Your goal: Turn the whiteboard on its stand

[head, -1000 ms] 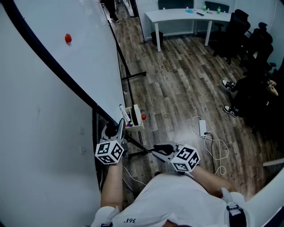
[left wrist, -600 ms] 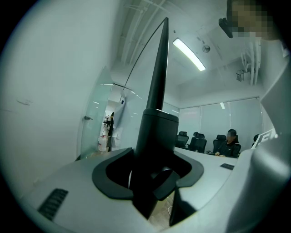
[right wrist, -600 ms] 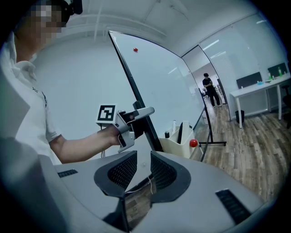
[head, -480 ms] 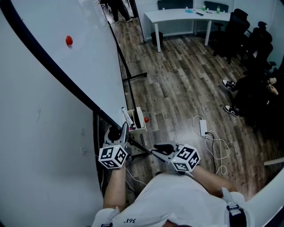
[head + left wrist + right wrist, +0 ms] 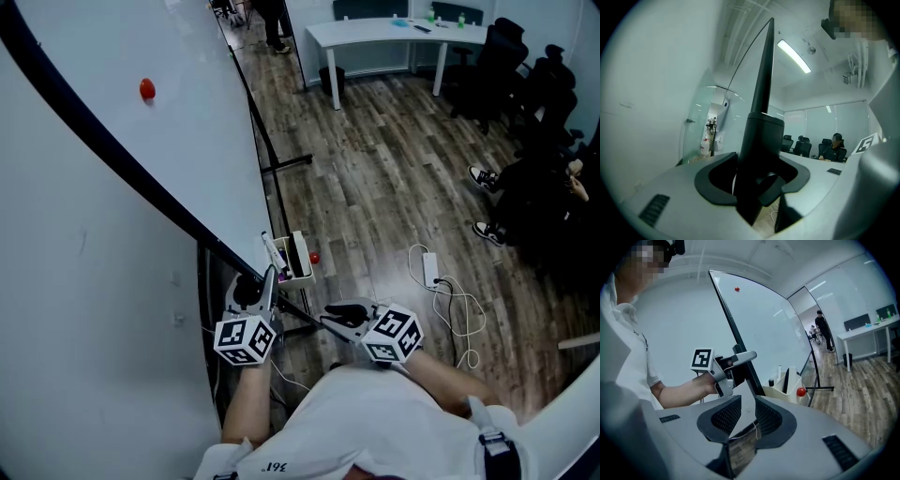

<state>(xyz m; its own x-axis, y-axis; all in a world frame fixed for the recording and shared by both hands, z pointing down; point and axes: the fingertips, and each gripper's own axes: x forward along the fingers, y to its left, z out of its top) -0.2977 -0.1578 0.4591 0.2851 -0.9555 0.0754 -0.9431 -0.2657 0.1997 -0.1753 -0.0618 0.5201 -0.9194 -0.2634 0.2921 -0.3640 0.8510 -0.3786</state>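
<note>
Wood-plank floor runs under everything. Nearest me, the print on my shirt hem is too small to read, and the cubes on both tongs carry only black-and-white square markers. My left tongs pinch the whiteboard by its black frame, near the lower corner, with the board tilted steeply on its stand. My right tongs hover just beside that corner, spread, with nothing between them. Just past the left tongs a cream tray hangs on the board, holding markers, with a red ball at its side. Right of it a power strip and a looped cable lie on the floor. Further right are a seated person's shoes. High on the board sits a red magnet. Farthest back stands a white desk with dark chairs.
</note>
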